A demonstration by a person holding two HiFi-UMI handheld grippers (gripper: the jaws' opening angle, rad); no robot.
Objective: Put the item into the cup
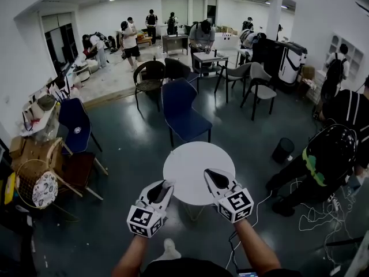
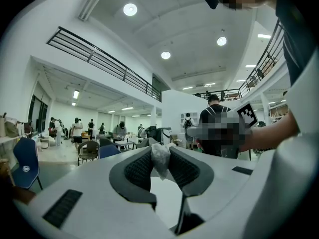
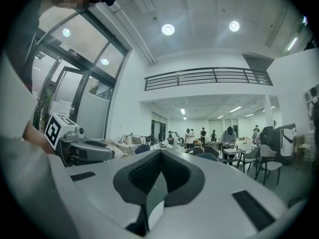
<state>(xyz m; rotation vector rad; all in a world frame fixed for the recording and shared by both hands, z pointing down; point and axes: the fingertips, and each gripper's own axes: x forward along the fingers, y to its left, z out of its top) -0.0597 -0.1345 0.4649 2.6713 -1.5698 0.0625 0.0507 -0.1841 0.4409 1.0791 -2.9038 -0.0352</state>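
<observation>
Low over the near edge of a round white table (image 1: 193, 154) I hold both grippers level, side by side. My left gripper (image 1: 166, 184) is shut on a small crumpled white item (image 2: 160, 159), which is pinched between its dark ribbed pads (image 2: 138, 169) in the left gripper view. My right gripper (image 1: 208, 172) is shut, its pads (image 3: 174, 171) meeting at the tips with nothing clearly between them. The right gripper view shows the left gripper (image 3: 87, 151) off to its left. No cup shows in any view.
A blue chair (image 1: 181, 111) stands just behind the table. A person in black crouches at the right (image 1: 331, 154) beside a dark bin (image 1: 283, 150) and loose floor cables (image 1: 323, 212). Wicker baskets (image 1: 34, 178) and another blue chair (image 1: 75, 123) stand on the left.
</observation>
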